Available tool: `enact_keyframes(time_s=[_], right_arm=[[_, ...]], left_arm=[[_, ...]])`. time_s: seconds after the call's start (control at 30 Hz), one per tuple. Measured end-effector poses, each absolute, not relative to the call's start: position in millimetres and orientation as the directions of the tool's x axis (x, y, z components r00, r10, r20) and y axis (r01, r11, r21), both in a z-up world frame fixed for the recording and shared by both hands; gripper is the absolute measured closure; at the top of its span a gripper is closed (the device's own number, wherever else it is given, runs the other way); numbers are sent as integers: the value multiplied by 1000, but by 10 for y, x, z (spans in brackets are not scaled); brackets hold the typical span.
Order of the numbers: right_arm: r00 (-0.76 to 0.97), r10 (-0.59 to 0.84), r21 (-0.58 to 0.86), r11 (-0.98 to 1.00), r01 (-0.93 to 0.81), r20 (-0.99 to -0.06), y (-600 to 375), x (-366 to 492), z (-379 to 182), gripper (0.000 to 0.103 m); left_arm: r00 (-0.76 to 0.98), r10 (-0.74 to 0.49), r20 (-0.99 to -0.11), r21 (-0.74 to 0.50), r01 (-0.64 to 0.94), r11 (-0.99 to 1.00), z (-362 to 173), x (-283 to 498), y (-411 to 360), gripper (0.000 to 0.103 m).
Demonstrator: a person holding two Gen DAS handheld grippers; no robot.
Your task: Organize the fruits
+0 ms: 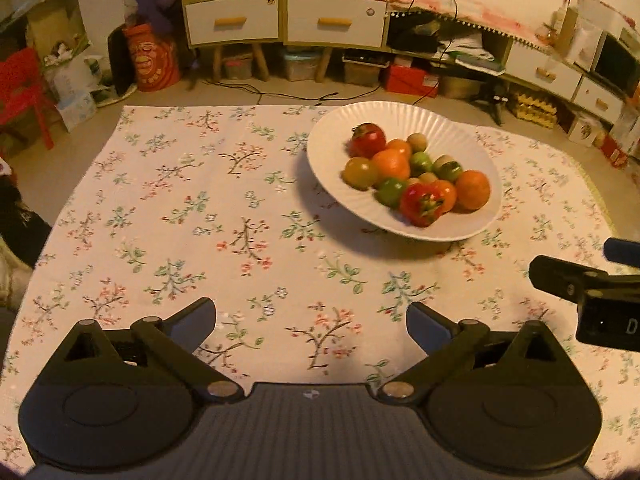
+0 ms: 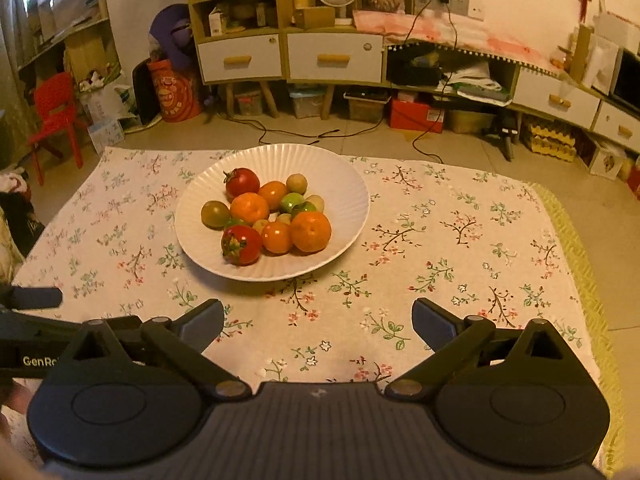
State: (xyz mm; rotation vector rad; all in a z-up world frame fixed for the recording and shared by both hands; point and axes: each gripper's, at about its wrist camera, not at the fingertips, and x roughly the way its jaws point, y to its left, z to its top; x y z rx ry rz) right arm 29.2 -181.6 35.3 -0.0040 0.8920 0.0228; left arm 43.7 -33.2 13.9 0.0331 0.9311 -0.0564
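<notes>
A white ribbed plate [image 1: 436, 130] stands on the flowered tablecloth [image 1: 200, 208], piled with fruit: two red tomatoes [image 1: 368, 140], several oranges [image 1: 391, 164] and small green and yellowish fruits [image 1: 422, 162]. My left gripper [image 1: 310, 320] hovers over the cloth short of the plate, open, with nothing between its fingers. In the right wrist view the same plate [image 2: 340, 188] and its oranges [image 2: 311, 231] lie ahead and slightly left of my right gripper [image 2: 318, 316], which is also open and empty. Each gripper shows at the edge of the other's view.
The cloth's far edge meets bare floor. Beyond it stand white-drawered cabinets [image 2: 334, 58], boxes, cables and a red chair [image 2: 54, 118]. A yellow-green mat edge [image 2: 580, 264] shows along the cloth's right side.
</notes>
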Motion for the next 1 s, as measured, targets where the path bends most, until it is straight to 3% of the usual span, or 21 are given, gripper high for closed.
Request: enact_keyframes(time_s=[1.0], right_arm=[[613, 20, -5, 999, -39, -790, -1760, 258, 338, 1]], left_arm=[[608, -32, -793, 28, 89, 996, 195, 378, -389, 3]])
